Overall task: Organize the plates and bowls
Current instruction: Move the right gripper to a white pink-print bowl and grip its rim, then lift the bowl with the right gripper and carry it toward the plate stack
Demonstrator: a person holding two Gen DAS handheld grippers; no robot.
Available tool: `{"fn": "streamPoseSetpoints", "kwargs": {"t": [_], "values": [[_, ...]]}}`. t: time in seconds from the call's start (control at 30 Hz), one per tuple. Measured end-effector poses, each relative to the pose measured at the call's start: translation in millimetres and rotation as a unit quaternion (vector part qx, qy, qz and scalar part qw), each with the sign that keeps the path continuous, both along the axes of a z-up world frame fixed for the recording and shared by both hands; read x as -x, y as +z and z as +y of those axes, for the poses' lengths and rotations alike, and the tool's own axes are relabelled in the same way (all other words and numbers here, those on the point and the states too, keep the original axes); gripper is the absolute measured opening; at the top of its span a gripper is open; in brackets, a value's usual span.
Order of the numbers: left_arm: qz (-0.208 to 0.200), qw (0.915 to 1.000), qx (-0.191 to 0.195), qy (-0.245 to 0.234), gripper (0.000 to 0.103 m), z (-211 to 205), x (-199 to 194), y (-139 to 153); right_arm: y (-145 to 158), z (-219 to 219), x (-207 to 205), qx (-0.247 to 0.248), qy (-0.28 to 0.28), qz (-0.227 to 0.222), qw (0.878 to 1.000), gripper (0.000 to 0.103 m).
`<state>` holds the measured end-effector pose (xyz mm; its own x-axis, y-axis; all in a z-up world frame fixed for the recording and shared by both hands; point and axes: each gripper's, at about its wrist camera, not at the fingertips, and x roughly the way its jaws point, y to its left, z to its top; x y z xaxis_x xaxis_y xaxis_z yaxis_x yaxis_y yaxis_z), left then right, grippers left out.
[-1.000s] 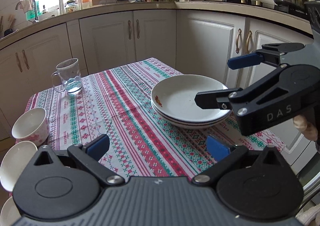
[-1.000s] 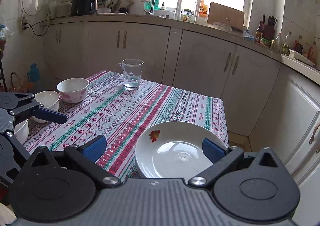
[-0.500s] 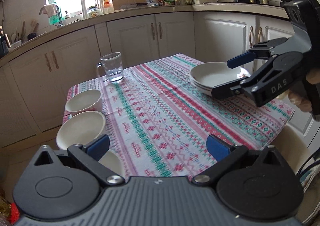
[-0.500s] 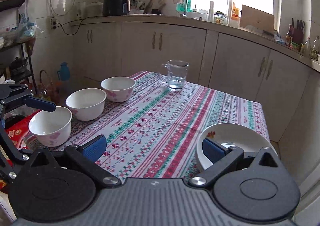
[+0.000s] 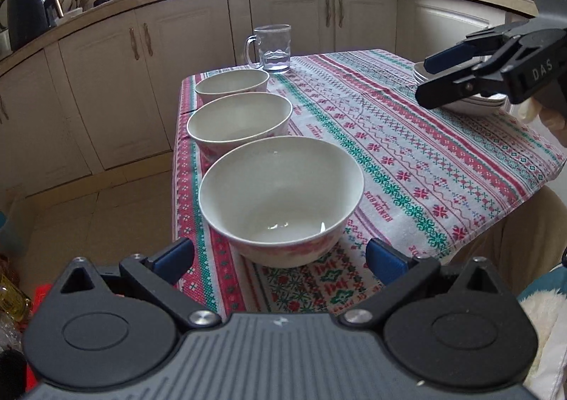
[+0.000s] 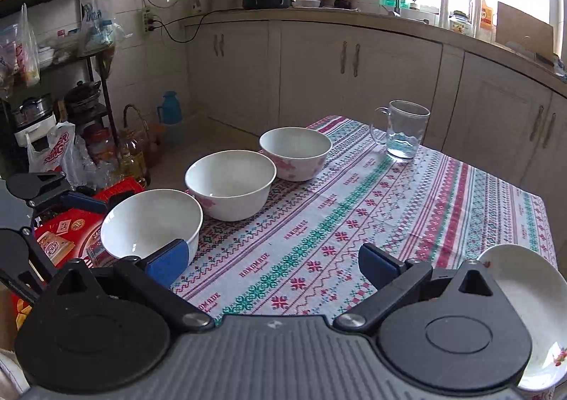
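Three white bowls with pink flowers stand in a row along the table's left edge: a near bowl point(image 5: 281, 194) point(image 6: 150, 222), a middle bowl point(image 5: 239, 123) point(image 6: 230, 183) and a far bowl point(image 5: 232, 82) point(image 6: 296, 151). A stack of white plates point(image 5: 460, 100) point(image 6: 531, 311) sits at the table's right side. My left gripper point(image 5: 280, 258) is open and empty, just in front of the near bowl. My right gripper point(image 6: 273, 263) is open and empty above the tablecloth, left of the plates; it also shows in the left wrist view point(image 5: 443, 81).
A glass mug point(image 5: 273, 47) point(image 6: 404, 134) with a little water stands at the table's far side. The patterned tablecloth point(image 6: 354, 215) covers the table. Bags, bottles and a red box point(image 6: 74, 233) crowd the floor left of the table. Cabinets point(image 5: 141, 56) stand behind.
Both grippers have swung left, away from the plate stack and toward the bowls. The near bowl now sits right in front of my left gripper. Both stayed open.
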<state>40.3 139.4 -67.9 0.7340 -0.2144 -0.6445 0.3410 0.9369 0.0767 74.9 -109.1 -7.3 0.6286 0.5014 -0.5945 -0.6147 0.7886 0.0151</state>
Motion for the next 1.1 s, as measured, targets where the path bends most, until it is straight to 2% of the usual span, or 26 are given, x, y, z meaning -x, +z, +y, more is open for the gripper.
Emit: {"fn": "streamPoseSetpoints", "kwargs": {"t": [0.3,0.5,0.63,0.7,0.77,1.1], "values": [[-0.022,0.999,-0.01,-0.037,0.102,7.5,-13.2,-6.0,-10.3,50.2,-18.1,-0.01,0.061,0.041,0.997,0.101],[-0.029,0.998,-0.002,-0.056,0.099,10.0,-16.2,-5.8,-22.4,72.7,-30.7,-0.007,0.084,0.077,0.993,0.082],[-0.028,0.997,0.001,-0.073,0.091,8.5,-15.7,-5.1,-31.3,81.6,-35.2,-0.006,0.095,0.098,0.991,0.064],[-0.029,0.9969,0.002,-0.073,0.091,8.7,-15.1,-5.0,-34.2,84.4,-37.0,-0.008,0.096,0.105,0.99,0.062],[-0.028,0.9969,0.004,-0.073,0.091,9.5,-14.7,-5.0,-35.5,86.2,-37.7,-0.011,0.101,0.11,0.989,0.056],[-0.026,0.9968,-0.008,-0.075,0.091,4.6,-16.2,-2.8,-36.3,87.9,-37.3,-0.018,0.104,0.119,0.987,0.053]]}}
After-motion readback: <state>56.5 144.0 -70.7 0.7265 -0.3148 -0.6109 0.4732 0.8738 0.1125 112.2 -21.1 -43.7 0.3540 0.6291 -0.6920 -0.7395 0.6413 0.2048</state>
